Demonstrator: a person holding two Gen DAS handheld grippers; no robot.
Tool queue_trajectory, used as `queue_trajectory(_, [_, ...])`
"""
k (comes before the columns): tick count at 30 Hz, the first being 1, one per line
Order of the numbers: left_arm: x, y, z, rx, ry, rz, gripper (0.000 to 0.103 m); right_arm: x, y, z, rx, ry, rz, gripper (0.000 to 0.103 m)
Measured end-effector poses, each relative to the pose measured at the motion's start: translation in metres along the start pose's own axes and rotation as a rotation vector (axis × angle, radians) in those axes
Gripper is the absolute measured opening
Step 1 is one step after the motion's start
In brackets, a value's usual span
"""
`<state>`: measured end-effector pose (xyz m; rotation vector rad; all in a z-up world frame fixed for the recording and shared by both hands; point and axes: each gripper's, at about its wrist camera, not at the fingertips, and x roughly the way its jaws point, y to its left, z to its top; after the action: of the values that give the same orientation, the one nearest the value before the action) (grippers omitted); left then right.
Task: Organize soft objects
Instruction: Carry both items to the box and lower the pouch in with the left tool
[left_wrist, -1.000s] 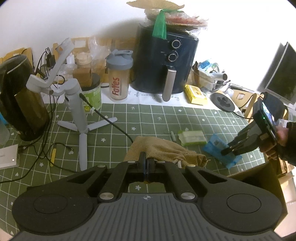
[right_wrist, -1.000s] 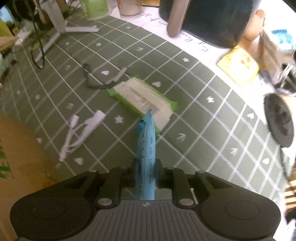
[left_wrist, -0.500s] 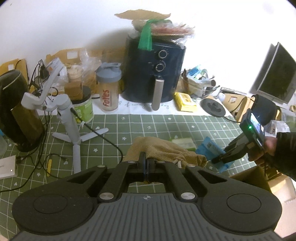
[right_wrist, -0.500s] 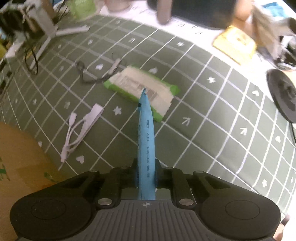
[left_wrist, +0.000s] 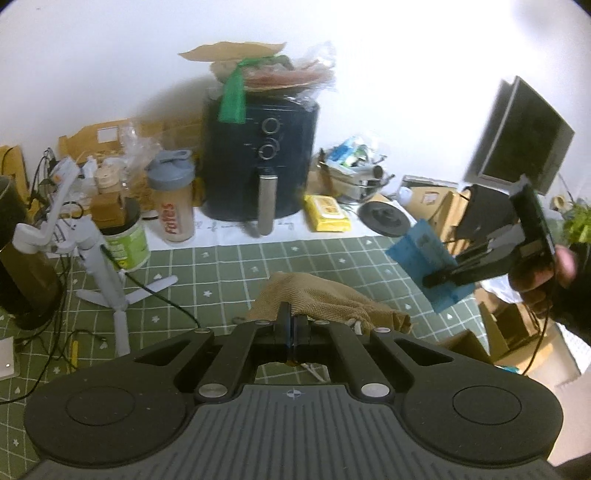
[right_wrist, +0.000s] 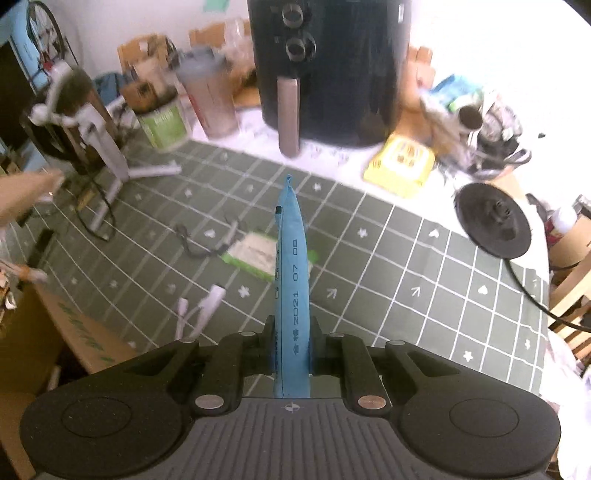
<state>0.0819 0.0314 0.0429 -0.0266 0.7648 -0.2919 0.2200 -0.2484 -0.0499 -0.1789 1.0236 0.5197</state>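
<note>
Burlap, tan and coarse: the burlap pouch (left_wrist: 325, 301) hangs pinched between the clenched left tongs (left_wrist: 294, 328), its bulk drooping just beyond the fingertips above the green-checked bench (left_wrist: 229, 266). Right tongs (right_wrist: 291, 347) are clamped on the blue packet (right_wrist: 291, 280), held edge-on in the right wrist view with printed date digits running along it; in the left wrist view the same packet (left_wrist: 430, 267) is held in the air at the right, clear of the bench, with the right tongs (left_wrist: 448, 275) gripping its lower part. Below and beyond the blue packet, a green-edged wipes pack (right_wrist: 258, 256) lies flat on the bench, with a white cable (right_wrist: 199, 310) near it to the left and a thin dark cord (right_wrist: 207, 242) just behind. Corner of a cardboard box (right_wrist: 74, 332) sits at lower left. Further back: a white tripod stand (left_wrist: 99, 258), a green-labelled tub (left_wrist: 127, 243), a shaker bottle (left_wrist: 171, 201), a yellow pack (left_wrist: 327, 213) and a black round disc (left_wrist: 386, 218). Farthest, against the wall, stands the dark air fryer (left_wrist: 258, 158), with bags piled on top.
</note>
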Motion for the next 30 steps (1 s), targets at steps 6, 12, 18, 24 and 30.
queue_trajectory(6, [-0.003,-0.019,-0.007,0.034,0.02,-0.043,0.001,-0.043,0.008,-0.015,0.04,-0.071,0.034,0.017])
queue_trajectory(12, [0.0,-0.035,-0.02,0.06,0.056,-0.085,0.001,-0.066,0.02,-0.033,0.066,-0.099,0.062,0.017])
queue_trajectory(18, [0.0,-0.051,-0.032,0.096,0.068,-0.142,0.022,-0.082,0.029,-0.052,0.106,-0.125,0.103,0.017])
queue_trajectory(24, [0.007,-0.063,-0.05,0.125,0.13,-0.091,0.056,-0.088,0.034,-0.071,0.145,-0.134,0.136,0.017])
queue_trajectory(30, [-0.003,-0.065,-0.058,0.096,0.128,-0.046,0.056,-0.093,0.039,-0.09,0.199,-0.142,0.171,0.017])
